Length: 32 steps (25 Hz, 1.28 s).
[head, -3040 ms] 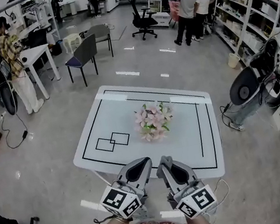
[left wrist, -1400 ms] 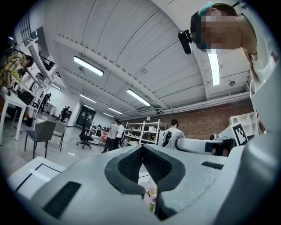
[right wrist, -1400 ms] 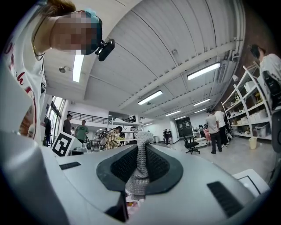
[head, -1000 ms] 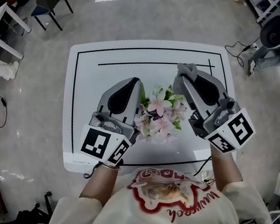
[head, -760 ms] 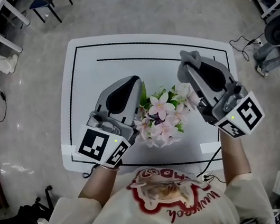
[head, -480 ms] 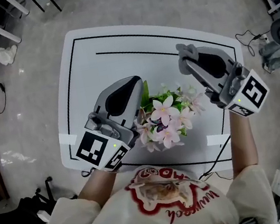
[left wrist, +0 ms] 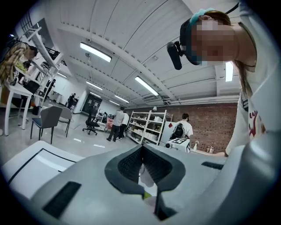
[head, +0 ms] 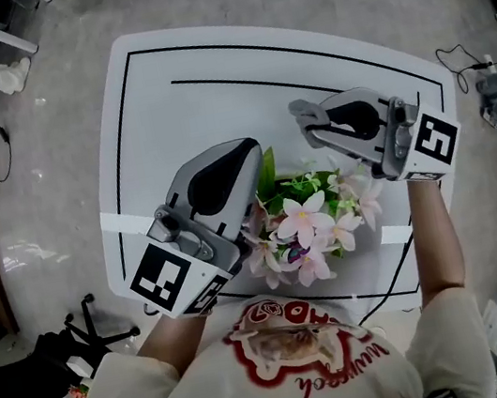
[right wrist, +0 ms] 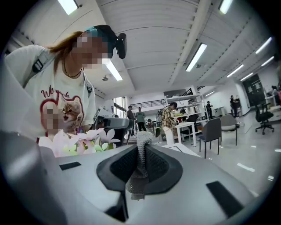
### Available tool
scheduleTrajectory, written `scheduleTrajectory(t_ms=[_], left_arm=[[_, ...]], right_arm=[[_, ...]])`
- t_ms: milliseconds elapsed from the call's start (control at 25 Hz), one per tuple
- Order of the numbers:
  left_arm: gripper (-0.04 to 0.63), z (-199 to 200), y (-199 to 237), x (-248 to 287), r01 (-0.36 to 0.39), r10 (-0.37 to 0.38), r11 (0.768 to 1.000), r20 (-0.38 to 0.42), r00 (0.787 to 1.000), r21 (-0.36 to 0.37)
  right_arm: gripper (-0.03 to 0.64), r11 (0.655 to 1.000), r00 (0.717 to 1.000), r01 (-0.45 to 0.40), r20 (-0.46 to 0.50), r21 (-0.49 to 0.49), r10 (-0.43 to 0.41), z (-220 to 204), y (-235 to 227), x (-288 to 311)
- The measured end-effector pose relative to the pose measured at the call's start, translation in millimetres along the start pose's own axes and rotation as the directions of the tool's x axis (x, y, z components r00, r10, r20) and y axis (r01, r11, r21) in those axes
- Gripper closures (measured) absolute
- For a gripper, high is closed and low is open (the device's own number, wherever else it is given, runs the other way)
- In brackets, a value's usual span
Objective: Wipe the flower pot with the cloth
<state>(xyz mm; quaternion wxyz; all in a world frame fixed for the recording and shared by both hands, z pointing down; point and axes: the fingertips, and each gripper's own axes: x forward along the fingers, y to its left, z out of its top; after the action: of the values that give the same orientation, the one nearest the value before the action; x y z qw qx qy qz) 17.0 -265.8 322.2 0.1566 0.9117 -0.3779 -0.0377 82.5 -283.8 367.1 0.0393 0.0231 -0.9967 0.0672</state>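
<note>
The left gripper (head: pixel 249 150) is hovering with its jaws pressed together, just left of the flowers (head: pixel 306 226), which are hiding their pot on the white table (head: pixel 165 103). The right gripper (head: pixel 301 117) is pinching the grey cloth (right wrist: pixel 139 165) beside the flowers' far right edge.

We see a white table (head: pixel 196 117) marked with black lines, a grey chair (left wrist: pixel 47 119), and shelving (left wrist: pixel 147 127) before a brick wall (left wrist: pixel 210 127).

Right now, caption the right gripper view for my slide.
Right tool shut on grey cloth, flowers beyond.
</note>
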Motion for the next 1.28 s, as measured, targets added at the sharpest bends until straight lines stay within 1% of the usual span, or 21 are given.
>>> scheduleTrajectory(t_ms=[120, 320, 520, 680, 960, 1080, 1280], left_arm=[[0.592, -4, 3, 2, -0.004, 0.004, 1.000, -0.008, 1.000, -0.014], [0.592, -8, 5, 4, -0.003, 0.003, 1.000, -0.015, 1.000, -0.021], [0.592, -10, 8, 4, -0.013, 0.012, 1.000, -0.021, 1.000, -0.026], [0.592, -11, 8, 3, -0.015, 0.014, 1.000, -0.025, 1.000, -0.027], [0.592, -10, 6, 2, -0.018, 0.018, 1.000, -0.027, 0.999, -0.021], [0.592, -13, 6, 0, -0.019, 0.018, 1.000, -0.031, 0.999, -0.020], [0.592, -14, 6, -2, -0.020, 0.020, 1.000, -0.036, 0.999, -0.020]], right_arm=[[0.581, 0.995, 0.995, -0.094, -0.026, 0.031, 0.095, -14, 6, 14], [0.581, 0.980, 0.980, -0.191, -0.041, 0.056, 0.194, -26, 14, 29], [0.581, 0.957, 0.954, -0.276, -0.094, 0.094, 0.285, -37, 26, 37], [0.581, 0.934, 0.930, -0.344, -0.101, 0.100, 0.353, -42, 32, 43], [0.581, 0.911, 0.907, -0.387, -0.120, 0.142, 0.404, -55, 37, 48], [0.581, 0.904, 0.896, -0.396, -0.149, 0.160, 0.419, -65, 40, 47], [0.581, 0.905, 0.895, -0.389, -0.160, 0.172, 0.415, -71, 41, 41]])
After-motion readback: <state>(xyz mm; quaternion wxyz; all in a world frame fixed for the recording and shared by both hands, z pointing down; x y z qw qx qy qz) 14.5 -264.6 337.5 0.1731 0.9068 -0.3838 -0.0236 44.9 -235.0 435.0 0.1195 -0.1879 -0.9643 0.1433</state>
